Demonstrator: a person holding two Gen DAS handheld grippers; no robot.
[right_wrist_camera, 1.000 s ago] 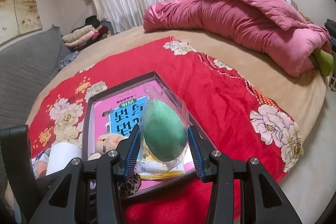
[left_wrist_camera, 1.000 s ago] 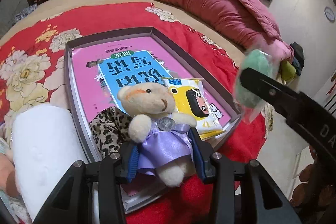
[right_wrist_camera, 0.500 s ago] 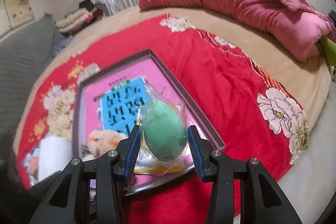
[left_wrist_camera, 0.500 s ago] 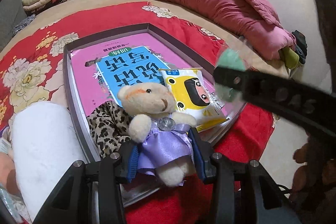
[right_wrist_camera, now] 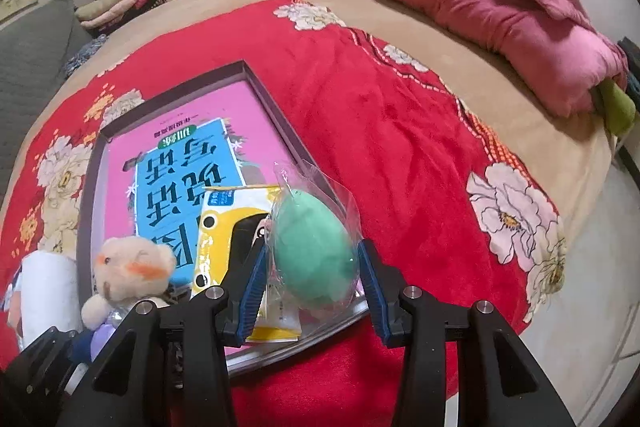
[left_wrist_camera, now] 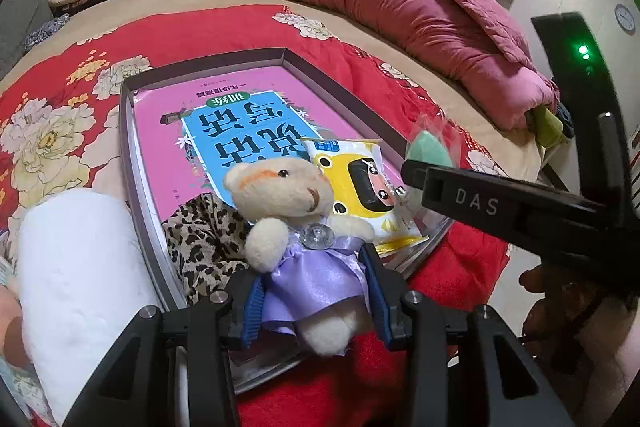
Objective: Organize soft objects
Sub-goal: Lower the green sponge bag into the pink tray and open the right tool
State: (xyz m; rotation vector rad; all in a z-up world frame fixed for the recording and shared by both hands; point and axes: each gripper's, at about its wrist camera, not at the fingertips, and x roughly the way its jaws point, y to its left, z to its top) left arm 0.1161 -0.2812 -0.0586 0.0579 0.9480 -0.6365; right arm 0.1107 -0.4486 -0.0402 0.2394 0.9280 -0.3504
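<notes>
My left gripper is shut on a cream teddy bear in a purple satin dress. The bear hangs over the near edge of a shallow grey tray on the red floral bedspread. My right gripper is shut on a green egg-shaped sponge sealed in a clear plastic bag. It holds the sponge just over the tray's near right corner, above a yellow snack packet. From the left wrist view the right gripper comes in from the right, with the sponge showing behind its finger.
In the tray lie a pink and blue book and a leopard-print cloth. A white roll stands left of the tray. A rolled pink quilt lies at the bed's far side. Folded clothes are stacked far left.
My right gripper has come down and in toward the tray with the bagged sponge, and now tilts more steeply downward. My left gripper and the bear have stayed in place.
</notes>
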